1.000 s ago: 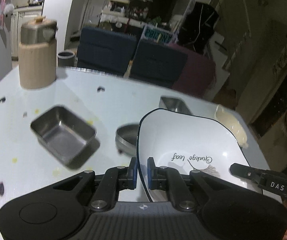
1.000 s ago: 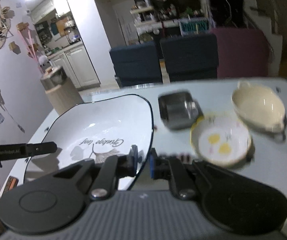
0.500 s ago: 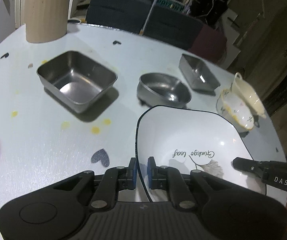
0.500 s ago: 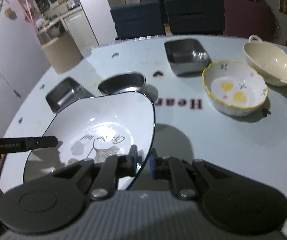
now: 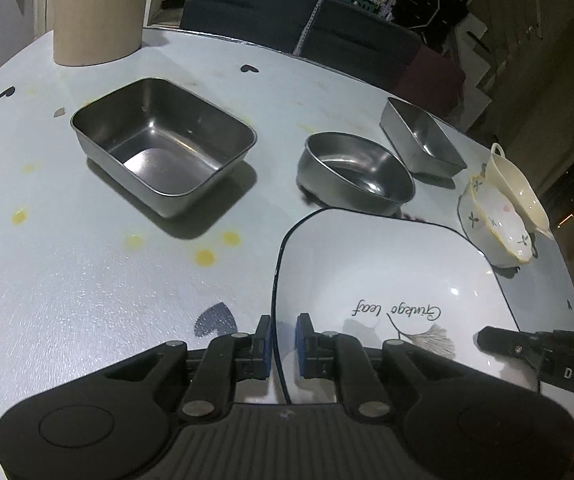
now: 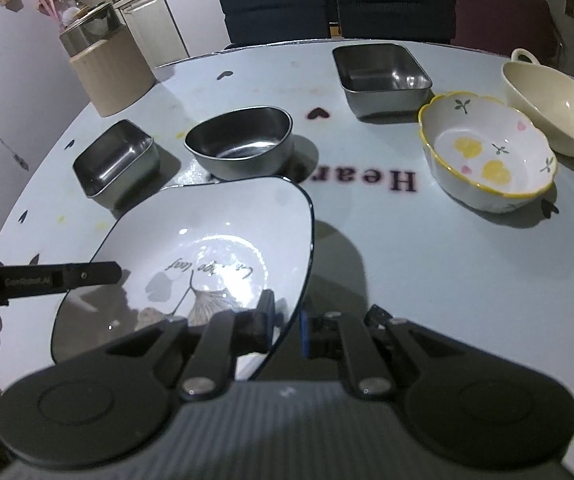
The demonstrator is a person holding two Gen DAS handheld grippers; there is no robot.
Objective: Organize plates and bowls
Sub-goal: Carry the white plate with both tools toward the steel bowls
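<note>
A white square plate (image 5: 387, 280) with a dark rim and a leaf print is held by both grippers just above the pale table (image 5: 67, 280). My left gripper (image 5: 283, 338) is shut on its left rim. My right gripper (image 6: 287, 322) is shut on its right rim (image 6: 303, 264). Beyond the plate stand a steel round bowl (image 5: 357, 174), a large steel rectangular tin (image 5: 163, 146), a smaller steel tin (image 5: 421, 140), a flowered scalloped bowl (image 6: 487, 156) and a cream handled bowl (image 6: 555, 116).
A beige cylindrical container (image 5: 97, 12) stands at the table's far left. Dark blue chairs (image 6: 335, 4) line the far edge. The table's right edge (image 5: 567, 280) lies close beside the plate.
Both grippers have lowered the plate toward the table and tilted down. The bowls and tins have come into fuller view beyond it.
</note>
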